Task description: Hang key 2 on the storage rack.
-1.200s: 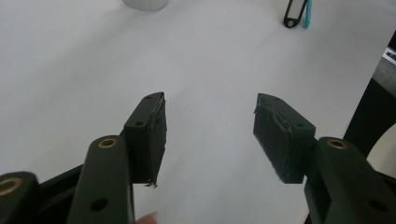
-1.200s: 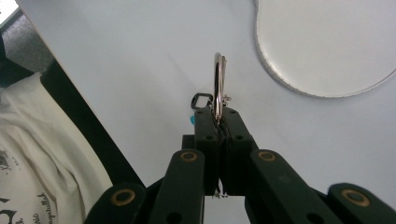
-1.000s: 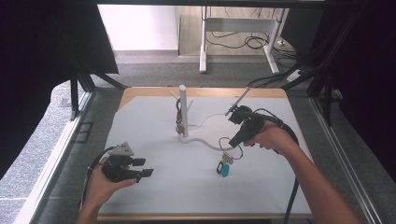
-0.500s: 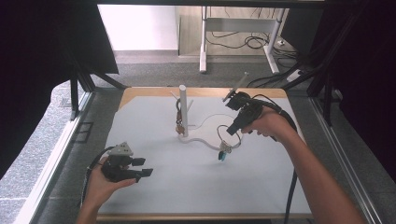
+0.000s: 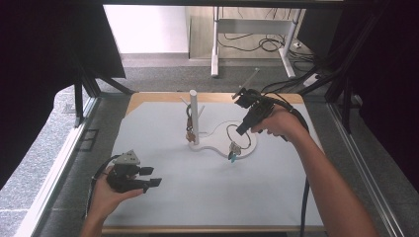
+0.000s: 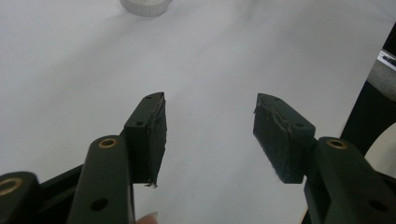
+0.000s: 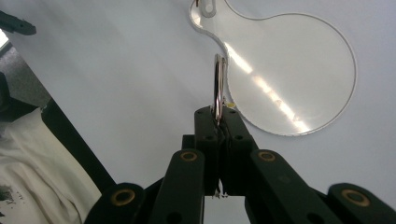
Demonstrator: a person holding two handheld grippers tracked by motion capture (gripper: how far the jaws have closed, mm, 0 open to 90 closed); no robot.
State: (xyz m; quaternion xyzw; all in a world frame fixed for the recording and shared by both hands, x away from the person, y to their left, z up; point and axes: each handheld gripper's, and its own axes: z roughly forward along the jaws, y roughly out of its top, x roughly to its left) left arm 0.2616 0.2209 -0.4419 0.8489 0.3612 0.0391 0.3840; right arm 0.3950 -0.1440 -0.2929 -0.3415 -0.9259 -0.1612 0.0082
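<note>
My right gripper (image 5: 240,132) is shut on a metal key ring (image 5: 231,133), and a small bunch with a blue tag (image 5: 232,156) dangles below it. In the right gripper view the jaws (image 7: 218,112) pinch the ring (image 7: 218,81) edge-on above the stand's round base plate (image 7: 289,79). A white post (image 5: 193,116) rises from that stand, and another bunch of keys (image 5: 189,131) hangs on it. At the near left, my left gripper (image 5: 150,177) rests in the hand, open and holding nothing. Its pads (image 6: 210,135) stand wide apart over bare table.
A pale grey mat (image 5: 163,148) covers the table, with a wooden edge (image 5: 148,96) at the back. Black frame bars (image 5: 79,103) flank both sides. A round white object (image 6: 144,5) lies at the top of the left gripper view.
The right gripper has risen and moved away toward the stand with the key ring. The hanging keys have left the mat and hang over the round base. The left gripper has stayed put.
</note>
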